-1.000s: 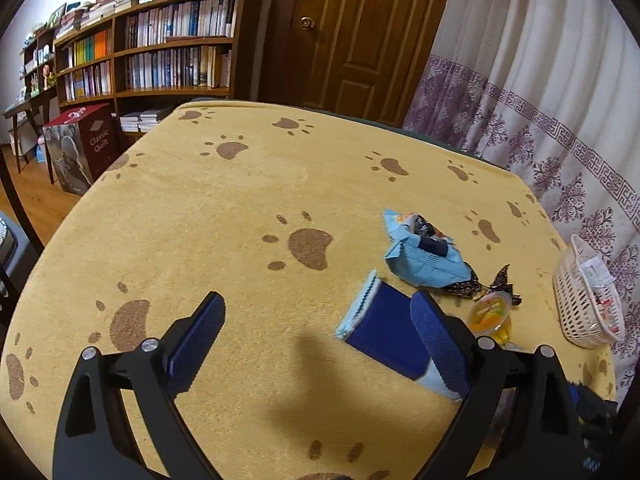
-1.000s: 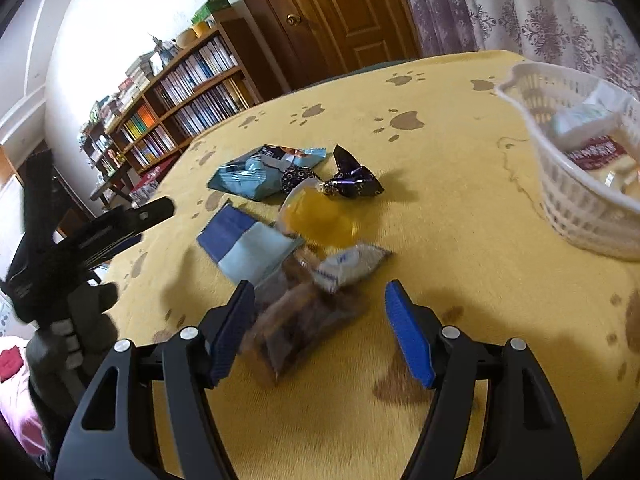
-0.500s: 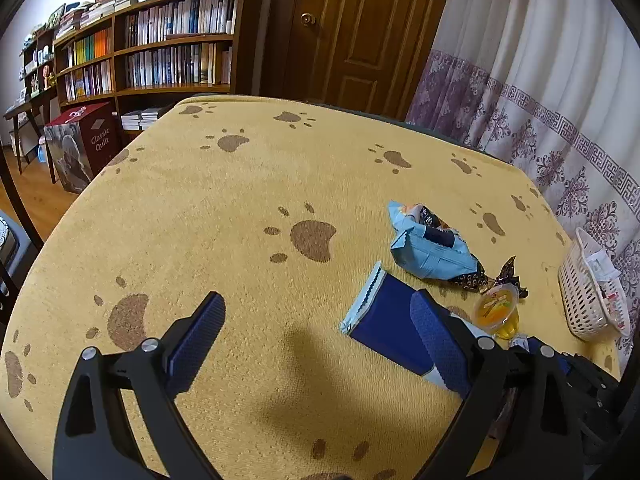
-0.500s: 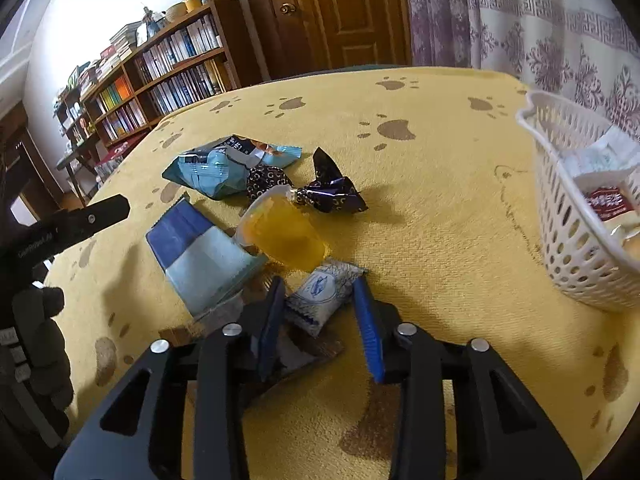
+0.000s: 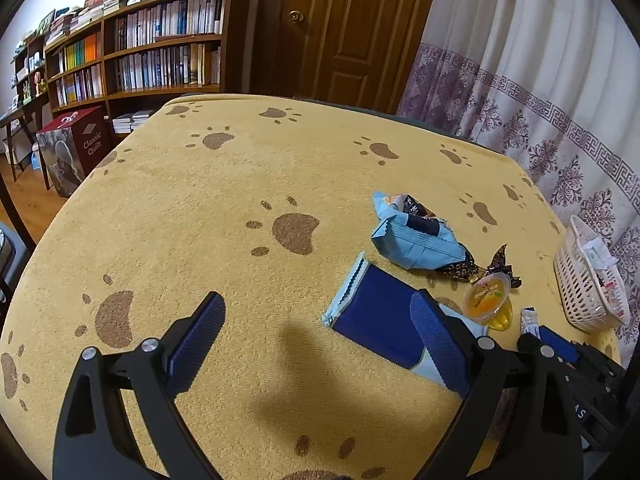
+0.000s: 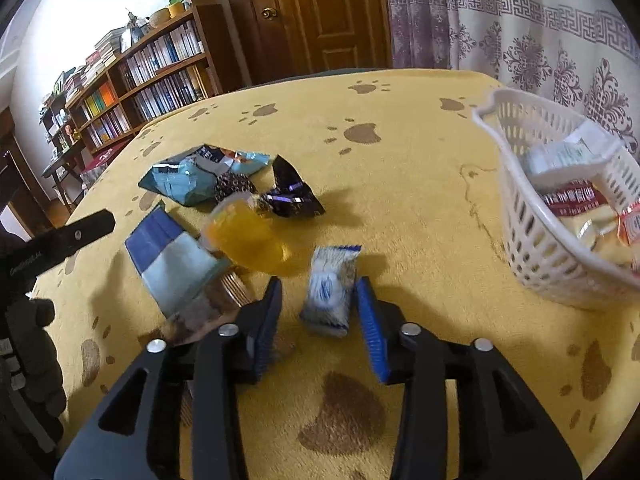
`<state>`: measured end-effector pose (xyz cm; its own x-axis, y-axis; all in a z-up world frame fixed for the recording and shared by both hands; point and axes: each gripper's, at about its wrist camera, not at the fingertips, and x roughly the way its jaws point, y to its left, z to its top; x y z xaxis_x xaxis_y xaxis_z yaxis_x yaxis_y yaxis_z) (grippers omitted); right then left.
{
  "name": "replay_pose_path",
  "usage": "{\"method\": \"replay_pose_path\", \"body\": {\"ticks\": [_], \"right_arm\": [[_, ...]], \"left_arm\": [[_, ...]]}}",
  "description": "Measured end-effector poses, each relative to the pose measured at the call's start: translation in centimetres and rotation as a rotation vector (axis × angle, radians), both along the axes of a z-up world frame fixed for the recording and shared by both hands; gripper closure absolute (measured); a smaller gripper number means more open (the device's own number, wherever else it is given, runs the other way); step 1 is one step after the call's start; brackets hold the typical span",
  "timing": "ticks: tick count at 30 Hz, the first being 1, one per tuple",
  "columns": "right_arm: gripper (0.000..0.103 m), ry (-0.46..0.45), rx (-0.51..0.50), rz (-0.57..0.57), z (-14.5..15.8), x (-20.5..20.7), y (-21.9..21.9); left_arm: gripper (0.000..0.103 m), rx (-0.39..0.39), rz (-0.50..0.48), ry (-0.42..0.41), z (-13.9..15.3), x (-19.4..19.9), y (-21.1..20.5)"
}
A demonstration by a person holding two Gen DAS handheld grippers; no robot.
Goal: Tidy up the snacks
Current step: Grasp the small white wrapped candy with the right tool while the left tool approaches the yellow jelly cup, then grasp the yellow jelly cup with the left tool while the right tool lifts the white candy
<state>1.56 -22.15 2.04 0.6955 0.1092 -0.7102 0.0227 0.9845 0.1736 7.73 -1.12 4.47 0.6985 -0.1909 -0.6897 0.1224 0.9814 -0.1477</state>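
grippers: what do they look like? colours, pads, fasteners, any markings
Both match: the left gripper and right gripper have black plastic frames with triangular cut-outs, silver round pivot screws, and flat fingers faced with ribbed blue pads. In the right wrist view, the left gripper's black side carries small pale lettering, too small to read. No cables visible.
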Motion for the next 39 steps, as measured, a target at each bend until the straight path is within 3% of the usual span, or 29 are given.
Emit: {"method": "replay_pose_path", "body": {"ticks": [4, 5, 7, 9, 17, 24, 29, 36, 39], "right_arm": [[0.06, 0.018, -0.024, 0.0, -0.4, 1.2, 0.4], [0.062, 0.014, -0.031, 0.001, -0.4, 1.1, 0.5], [0.077, 0.015, -0.063, 0.003, -0.4, 0.7, 0.7], [0.079, 0.013, -0.067, 0.002, -0.4, 0.2, 0.5], [0.079, 0.015, -0.035, -0.044, -0.7, -2.7, -2.5], [0.079, 0.007, 0.035, -0.046, -0.9, -3.5, -3.6], [0.079, 0.005, 0.049, -0.045, -0.9, -3.7, -3.7], [0.078, 0.002, 0.074, -0.042, -0.9, -3.7, -4.3], [0.078, 0.002, 0.078, -0.042, -0.9, -3.7, -4.3]], "left_arm": [[0.01, -0.002, -0.007, -0.003, 0.1, 0.0, -0.2], [0.01, -0.001, -0.01, -0.004, 0.0, 0.0, -0.2], [0.01, 0.001, -0.016, -0.008, 0.0, -0.1, -0.3], [0.01, 0.002, -0.027, -0.01, 0.0, -0.2, -0.6], [0.01, 0.045, -0.124, -0.037, 0.0, -1.2, -3.7], [0.01, 0.121, -0.272, -0.045, -0.1, -1.6, -8.9], [0.02, 0.171, -0.348, -0.025, -0.8, -0.4, -12.0], [0.021, 0.199, -0.434, -0.008, -1.5, 0.3, -14.5], [0.03, 0.229, -0.446, 0.002, -2.1, 0.5, -15.3]]}}
